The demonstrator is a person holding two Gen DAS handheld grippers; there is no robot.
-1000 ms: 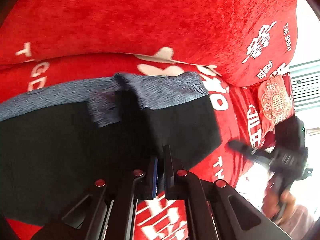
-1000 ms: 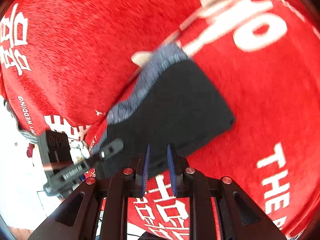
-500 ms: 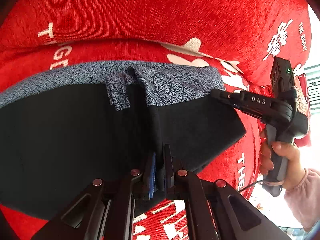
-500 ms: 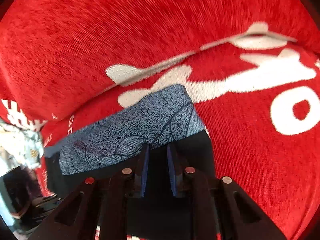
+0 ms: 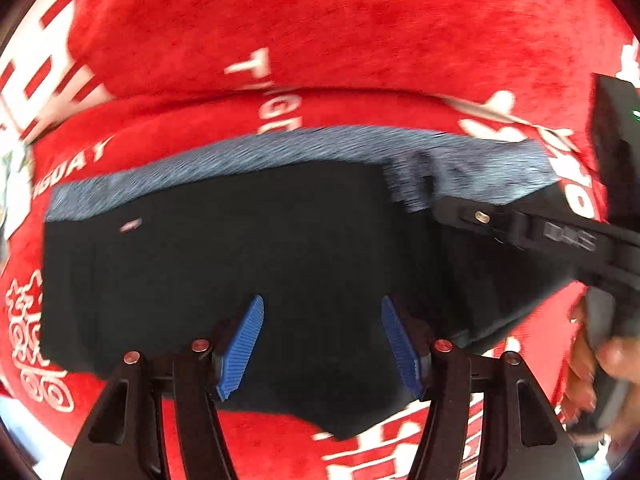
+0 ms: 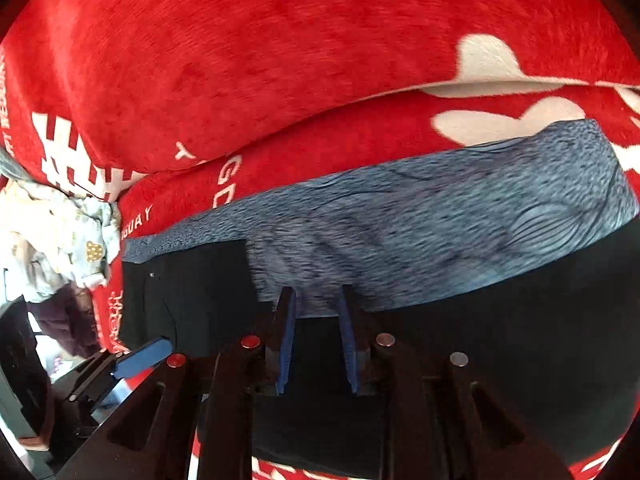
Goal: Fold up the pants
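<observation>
Black pants with a blue-grey patterned waistband lie folded flat on a red sofa seat. My left gripper points straight down over the black cloth; its jaws are opening, the blue pads wide apart and holding nothing. My right gripper hovers where the waistband meets the black cloth. Its jaws are opening, with a narrow gap and nothing pinched between the pads. In the left wrist view the right gripper reaches in from the right, held by a hand.
The red sofa back cushion with white lettering rises just behind the pants. A heap of pale patterned clothes lies at the sofa's left end. One blue pad of the left gripper shows at the lower left of the right wrist view.
My left jaws have gone from shut on a fold of black cloth to wide apart, letting it go. The right gripper has dropped toward the waistband and its gap has widened slightly.
</observation>
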